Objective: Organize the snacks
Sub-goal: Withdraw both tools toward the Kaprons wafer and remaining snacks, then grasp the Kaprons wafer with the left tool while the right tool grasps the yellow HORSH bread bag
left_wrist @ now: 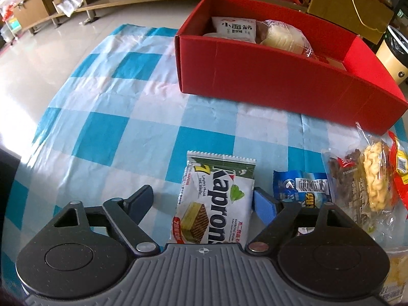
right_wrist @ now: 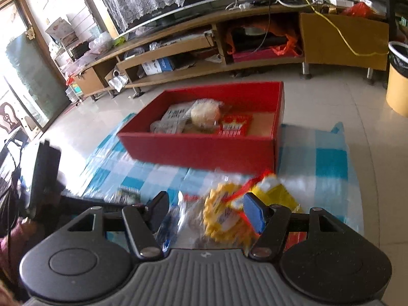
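A red cardboard box (left_wrist: 267, 76) stands on a blue-and-white checked cloth (left_wrist: 114, 127) and holds several snack packs, among them a white pack with Chinese print (left_wrist: 236, 26) and a clear bag of round cakes (left_wrist: 285, 38). My left gripper (left_wrist: 202, 201) is open, its jaws on either side of a white and green Kaprons wafer pack (left_wrist: 216, 201) lying on the cloth. A blue packet (left_wrist: 303, 188) and a clear bag of nuts (left_wrist: 367, 191) lie to its right. My right gripper (right_wrist: 206, 211) is open above a blurred pile of snacks with a yellow pack (right_wrist: 229, 216). The box also shows in the right wrist view (right_wrist: 204, 148).
A red and yellow packet (left_wrist: 400, 168) lies at the cloth's right edge. A long wooden TV bench (right_wrist: 229, 51) runs along the back wall. A yellow bin (right_wrist: 397, 76) stands on the tiled floor to the right. The other gripper's handle (right_wrist: 46, 173) shows at the left.
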`<state>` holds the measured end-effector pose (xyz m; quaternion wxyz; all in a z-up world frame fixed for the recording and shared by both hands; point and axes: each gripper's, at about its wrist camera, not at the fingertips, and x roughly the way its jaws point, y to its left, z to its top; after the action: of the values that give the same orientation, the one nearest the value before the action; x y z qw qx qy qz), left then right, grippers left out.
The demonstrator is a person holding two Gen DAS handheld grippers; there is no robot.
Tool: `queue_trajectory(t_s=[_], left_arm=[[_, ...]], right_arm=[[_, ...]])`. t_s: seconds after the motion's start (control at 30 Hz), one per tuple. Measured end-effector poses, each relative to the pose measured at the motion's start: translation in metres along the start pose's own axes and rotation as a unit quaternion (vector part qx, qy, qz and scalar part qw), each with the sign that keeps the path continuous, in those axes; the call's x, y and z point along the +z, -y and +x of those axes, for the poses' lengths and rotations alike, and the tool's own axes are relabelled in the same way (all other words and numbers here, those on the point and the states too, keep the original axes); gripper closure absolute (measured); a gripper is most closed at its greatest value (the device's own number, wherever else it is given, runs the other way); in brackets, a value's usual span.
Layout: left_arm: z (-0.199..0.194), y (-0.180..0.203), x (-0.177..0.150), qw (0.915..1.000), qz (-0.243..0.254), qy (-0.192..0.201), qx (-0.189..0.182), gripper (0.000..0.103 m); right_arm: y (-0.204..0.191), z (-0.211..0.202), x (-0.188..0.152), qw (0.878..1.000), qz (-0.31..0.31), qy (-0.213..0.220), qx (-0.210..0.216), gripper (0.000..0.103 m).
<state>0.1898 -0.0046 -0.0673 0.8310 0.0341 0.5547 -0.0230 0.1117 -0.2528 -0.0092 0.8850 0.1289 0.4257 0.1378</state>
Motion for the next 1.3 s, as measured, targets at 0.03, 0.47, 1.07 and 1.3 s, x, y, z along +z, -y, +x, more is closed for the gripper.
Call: queue_trajectory(t_s=[0.03,0.47,1.07,1.3], left_arm=[[-0.001,-0.001,0.000,1.0000,-0.001,0.000,-0.003,0.024],[-0.028,-0.004,-0.035,0.9995,0.003,-0.019,-0.027,0.037],[-0.077,-0.028,-0.067,0.9966,-0.003,-0.004,-0.082,0.039],[-0.073,-0.032,-0.076,0.9970,0.003,-0.011,-0.076,0.038]], right_arm=[[-0.001,-0.002,-0.006,1.000,0.001,-0.006,0.000,0.040],[0.032,0.002,-0.067,0.994,0.043,-0.076,-0.062,0.040],[-0.028,-0.015,-0.117,0.991,0.032,-0.127,-0.029,0.035],[-0.071,0.007,-0.129,0.985,-0.073,-0.143,-0.055,0.024]])
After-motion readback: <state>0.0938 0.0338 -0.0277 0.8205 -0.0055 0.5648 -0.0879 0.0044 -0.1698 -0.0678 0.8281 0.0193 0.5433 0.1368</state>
